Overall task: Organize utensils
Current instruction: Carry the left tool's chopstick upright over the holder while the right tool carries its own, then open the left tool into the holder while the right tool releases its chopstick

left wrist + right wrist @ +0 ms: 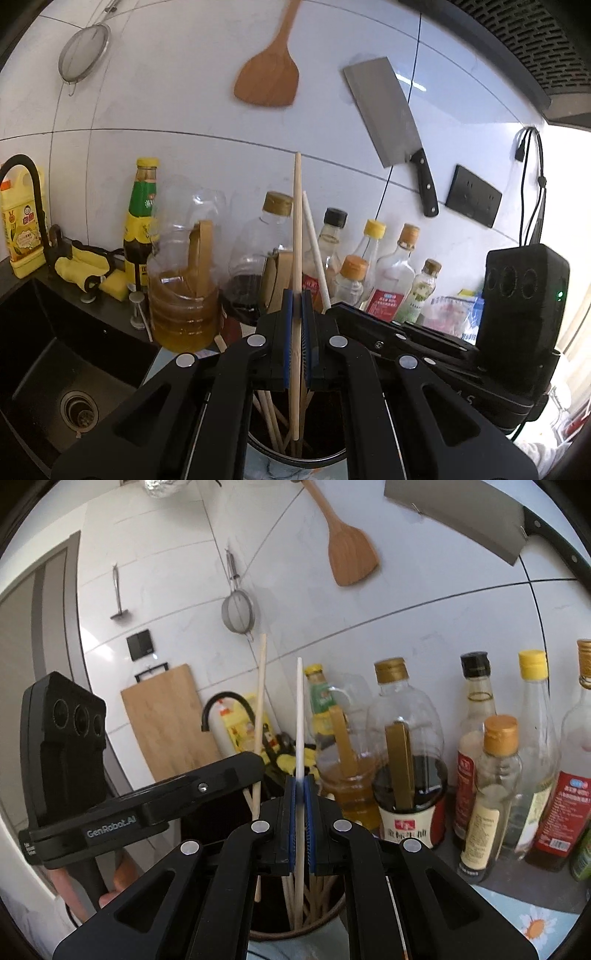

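Two tongs, one chopstick each, over the holder.

Left tongs (295, 295) clamped tight on one wooden chopstick (297, 221), upright, its lower end down in the round utensil holder (295, 458) directly beneath, among several more sticks. Right tongs (302, 781) clamped tight on one white chopstick (300, 709), also upright, tip in the same holder (280, 932). Both tongs point slightly downward and sit side by side, each visible in the other's view. Behind the tongs on the table: about eight bottles (395, 273). Above, on the wall: one wooden spatula (267, 77), one cleaver (388, 114), one strainer (84, 51).
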